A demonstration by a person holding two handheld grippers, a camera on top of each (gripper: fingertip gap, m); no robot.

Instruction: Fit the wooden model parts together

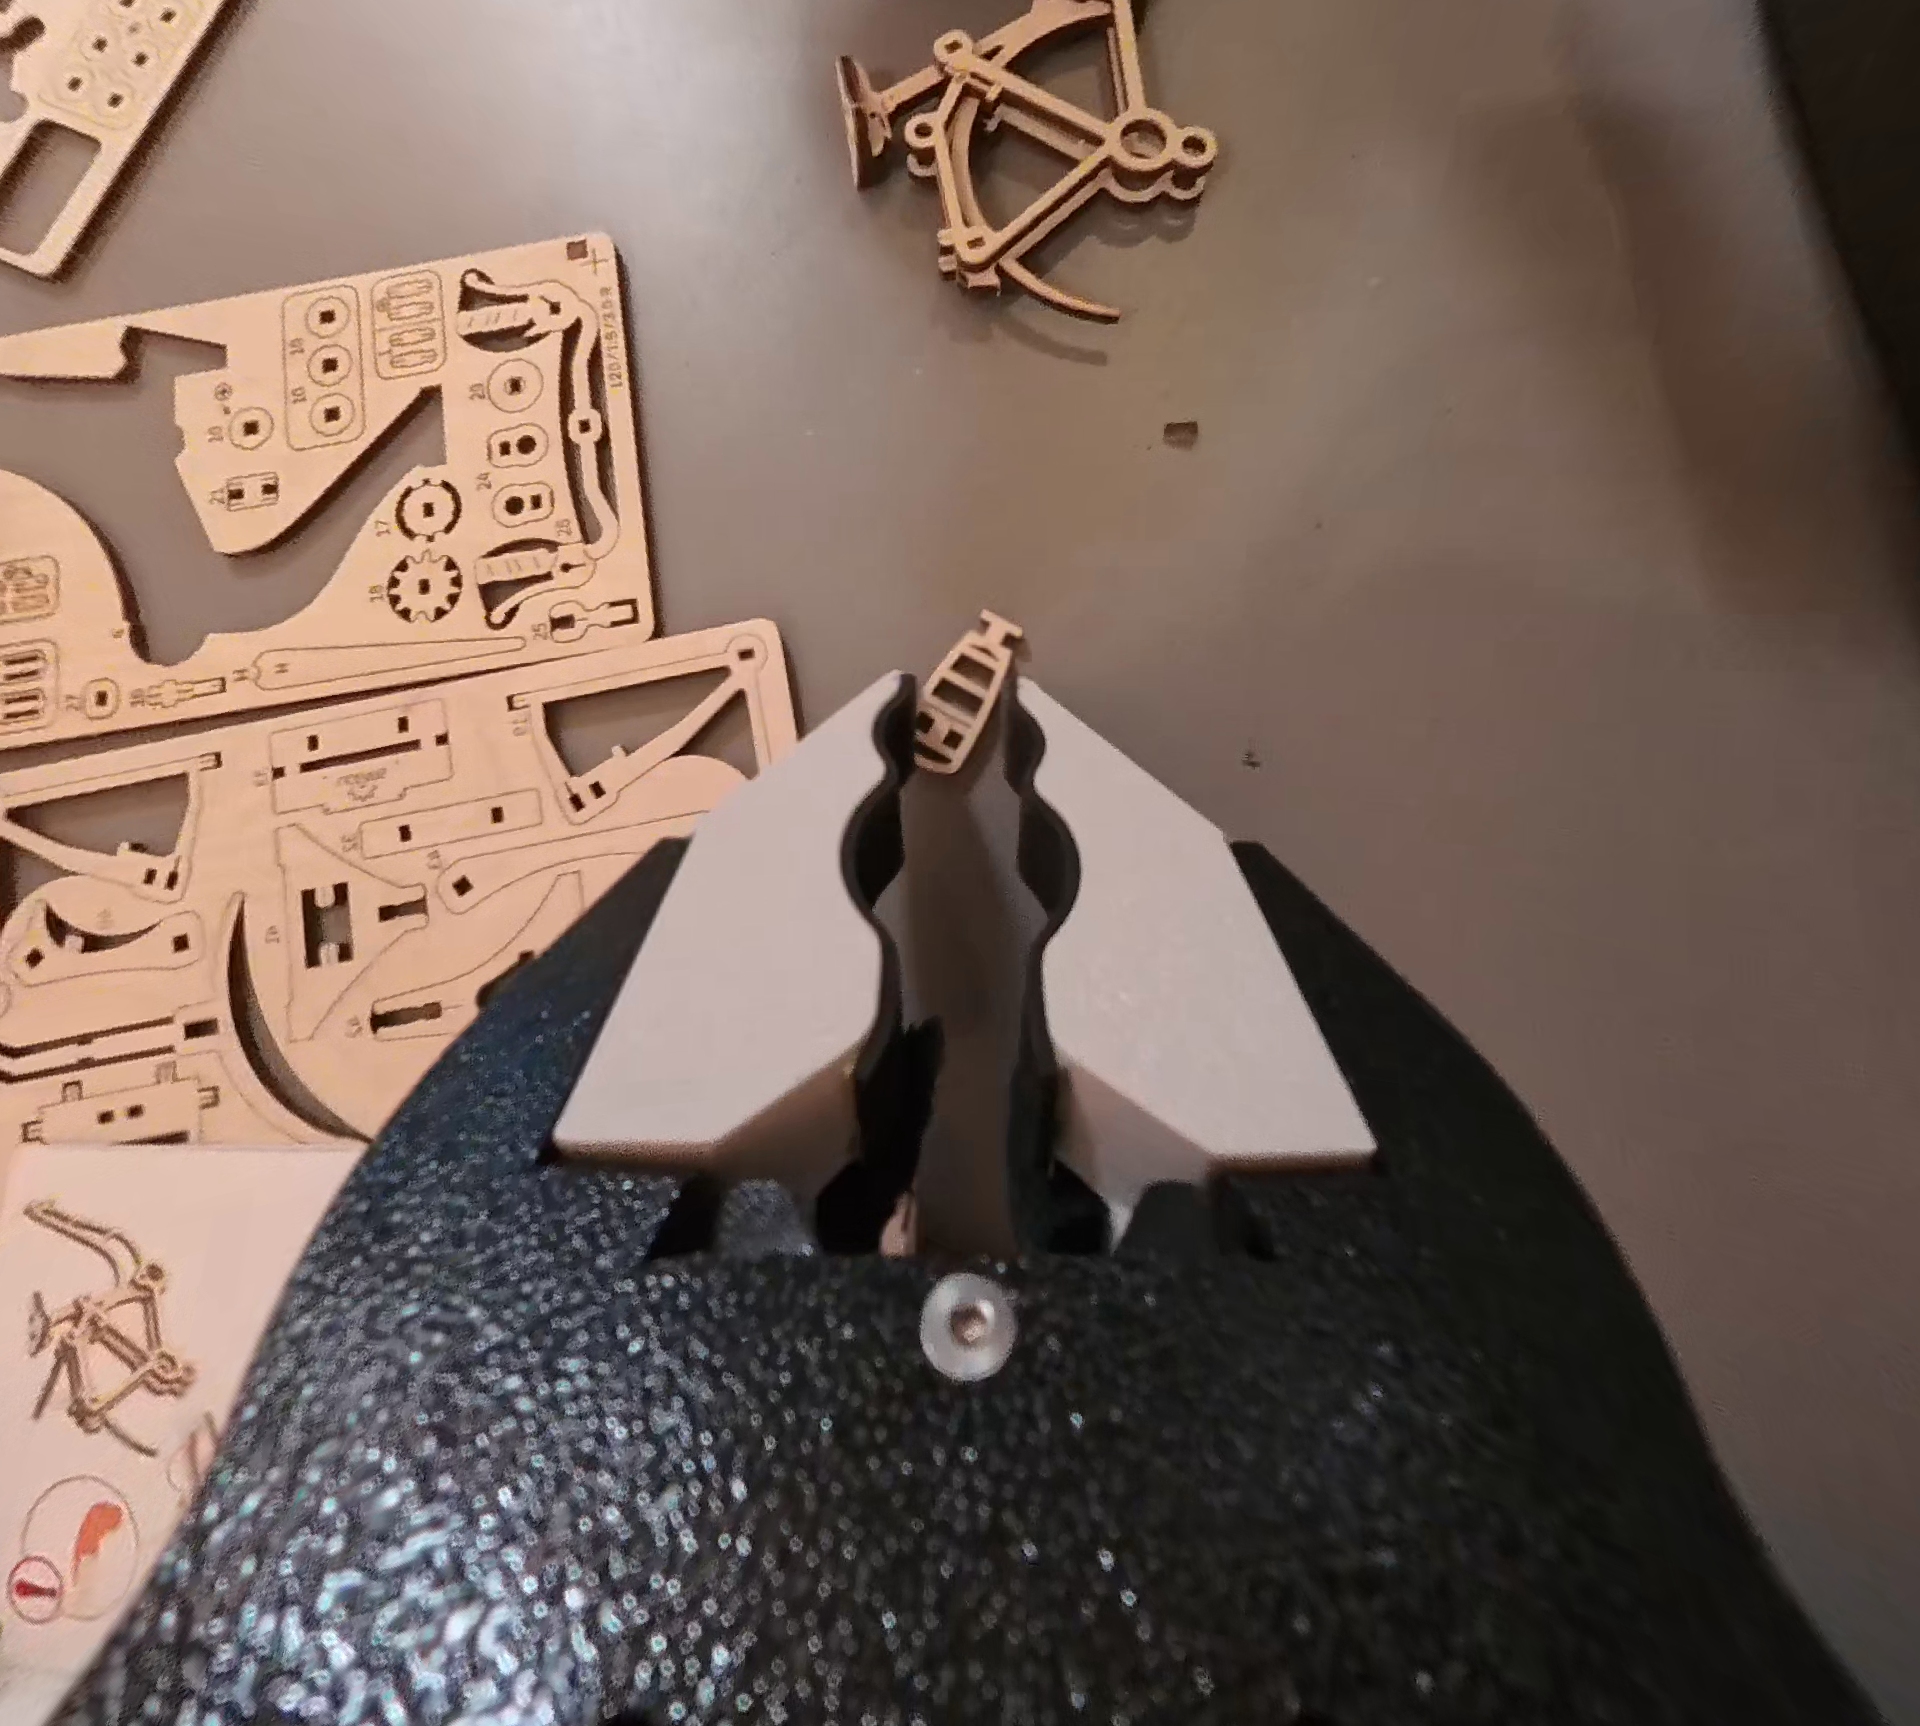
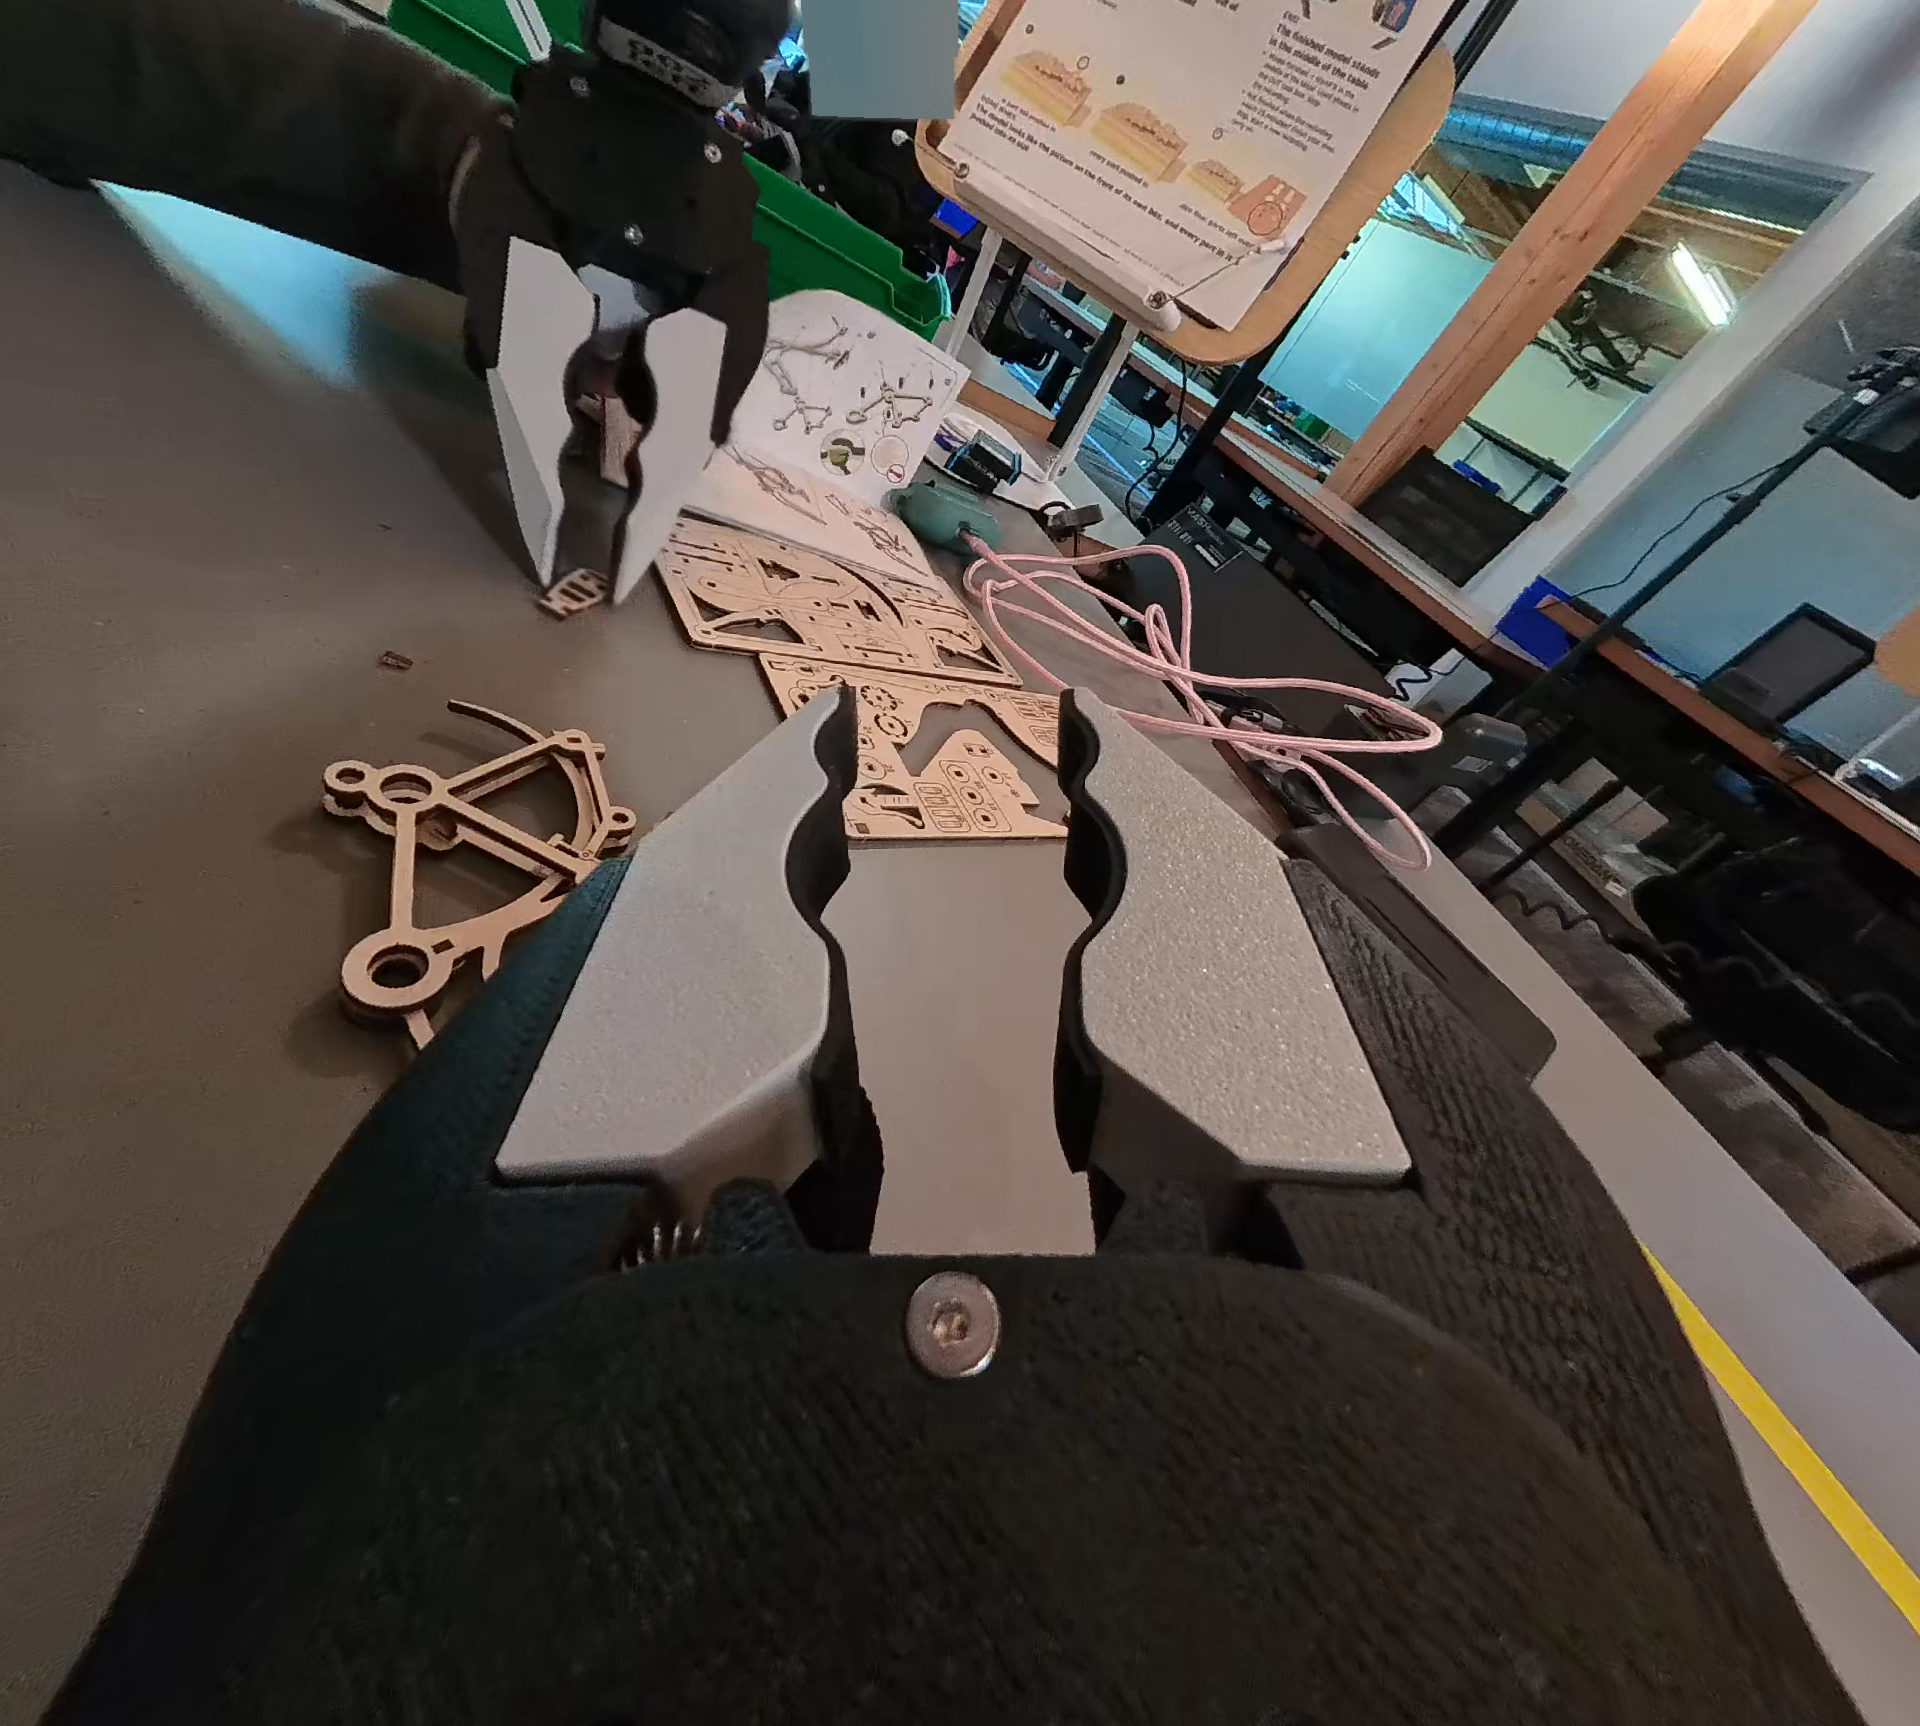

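Meanwhile left tool (image 1: 961, 689) pinches small wooden part (image 1: 964, 702) (tabletop (image 1: 1455, 637) w/ bare room), right tool (image 2: 956, 746) wide.

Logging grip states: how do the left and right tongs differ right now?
The left tongs are shut on a small slotted wooden part; the right tongs are open and hold nothing. The left tongs point steeply down near the grey table; the right tongs lie lower and flatter, aimed across the wooden part sheets. Both have grey fingers with wavy black pads.
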